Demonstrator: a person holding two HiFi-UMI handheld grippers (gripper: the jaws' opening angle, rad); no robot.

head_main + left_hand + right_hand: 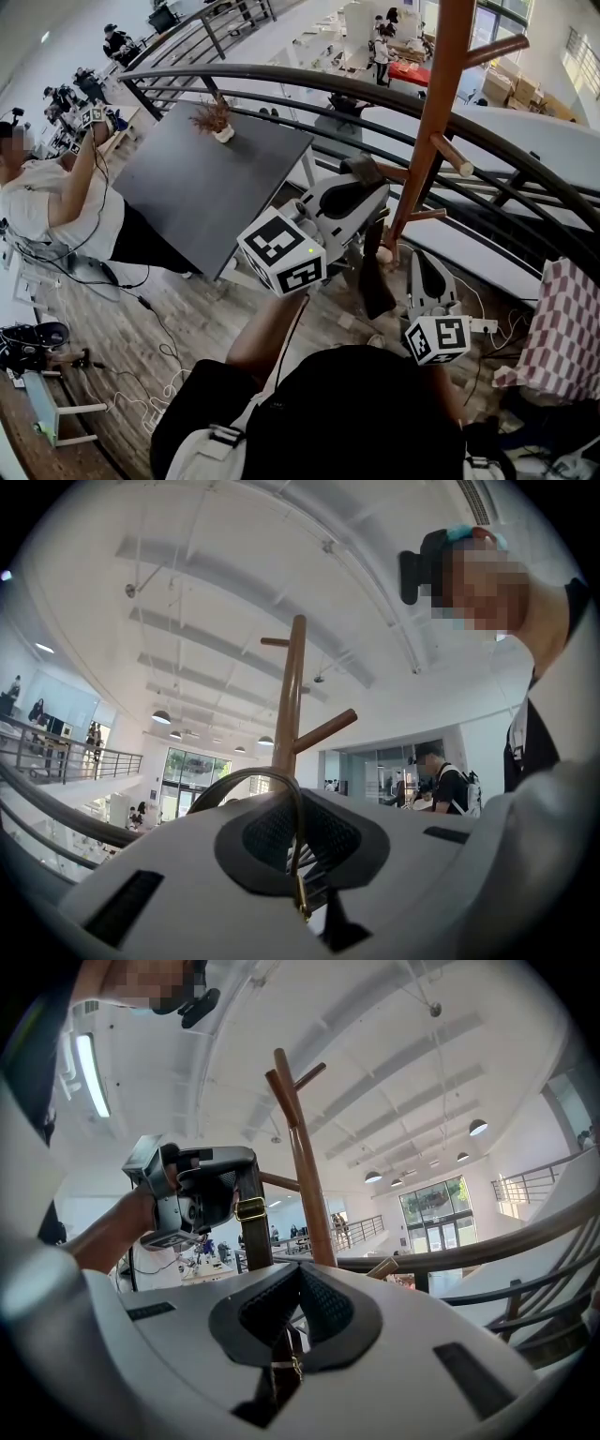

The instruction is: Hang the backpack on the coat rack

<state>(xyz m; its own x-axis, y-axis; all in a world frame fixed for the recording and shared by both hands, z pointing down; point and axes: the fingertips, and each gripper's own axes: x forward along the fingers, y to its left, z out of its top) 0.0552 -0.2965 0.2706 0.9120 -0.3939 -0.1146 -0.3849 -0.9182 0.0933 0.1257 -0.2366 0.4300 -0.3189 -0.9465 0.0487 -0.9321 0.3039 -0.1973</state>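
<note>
The wooden coat rack (441, 112) rises just past my grippers, its pegs sticking out; it also shows in the left gripper view (289, 696) and the right gripper view (305, 1176). My left gripper (361, 173) is shut on the backpack's dark brown strap (375, 277) close to the pole. In its own view the left gripper (298, 855) pinches the strap loop (248, 785), a brass buckle (302, 907) below. My right gripper (419, 258), lower and to the right, is shut (298, 1321) on a strap (286, 1372). The backpack's body is hidden.
A curved metal railing (281, 80) runs behind the rack. A dark table (206, 178) with a small plant (216, 117) stands left of it. A seated person (56, 202) is at far left, with cables on the floor. A checked cloth (567, 328) hangs at right.
</note>
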